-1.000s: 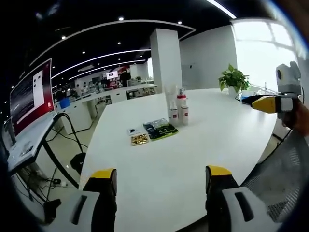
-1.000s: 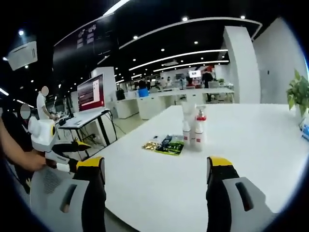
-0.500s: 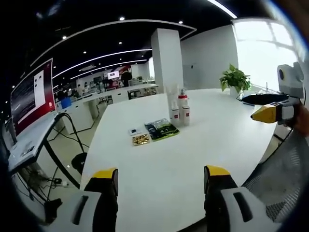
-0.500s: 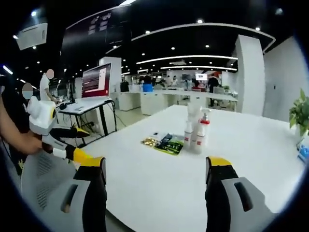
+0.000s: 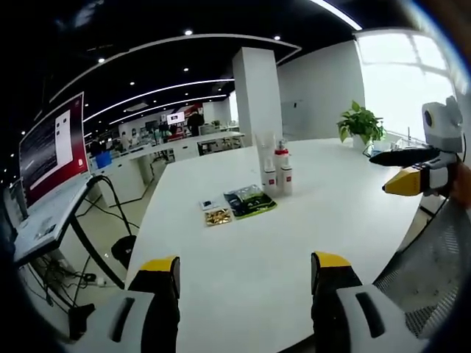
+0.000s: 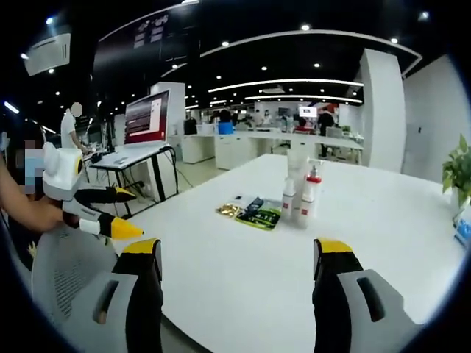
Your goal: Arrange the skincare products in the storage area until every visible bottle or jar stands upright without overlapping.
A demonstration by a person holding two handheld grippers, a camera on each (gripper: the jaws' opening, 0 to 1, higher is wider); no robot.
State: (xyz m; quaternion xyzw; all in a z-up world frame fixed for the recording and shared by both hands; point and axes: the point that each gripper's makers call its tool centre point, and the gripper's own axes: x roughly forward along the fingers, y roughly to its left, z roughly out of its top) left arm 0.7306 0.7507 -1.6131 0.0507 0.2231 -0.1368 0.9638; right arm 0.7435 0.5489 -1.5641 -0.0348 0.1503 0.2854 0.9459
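You are at the approach step: both grippers hang back at the near edge of the white table point(image 5: 243, 243), and nothing is held yet. Your left gripper point(image 5: 243, 294) has its jaws spread wide with bare tabletop between them, and your right gripper point(image 6: 239, 294) is just as wide and just as empty; it also comes into the left gripper view at about three o'clock, jaws parted there too. The skincare bottles point(image 5: 277, 173) stand in a tight cluster toward the middle of the table, at roughly twelve o'clock from your left jaws, and in the right gripper view they sit at about one o'clock from centre. The red-capped bottle point(image 6: 310, 197) and its white neighbours all look upright, touching or nearly so (too small to tell which). Just beside them, at their nine o'clock in the left gripper view, lie a green-and-black packet point(image 5: 249, 201) and a smaller gold packet point(image 5: 216, 215), flat on the surface. No tray or bin marking a storage area can be made out. The next move, by my reading, calls for carrying one gripper forward over the table toward the cluster, keeping the jaws open, and lining up on an outer bottle so you can separate it without knocking its neighbours.
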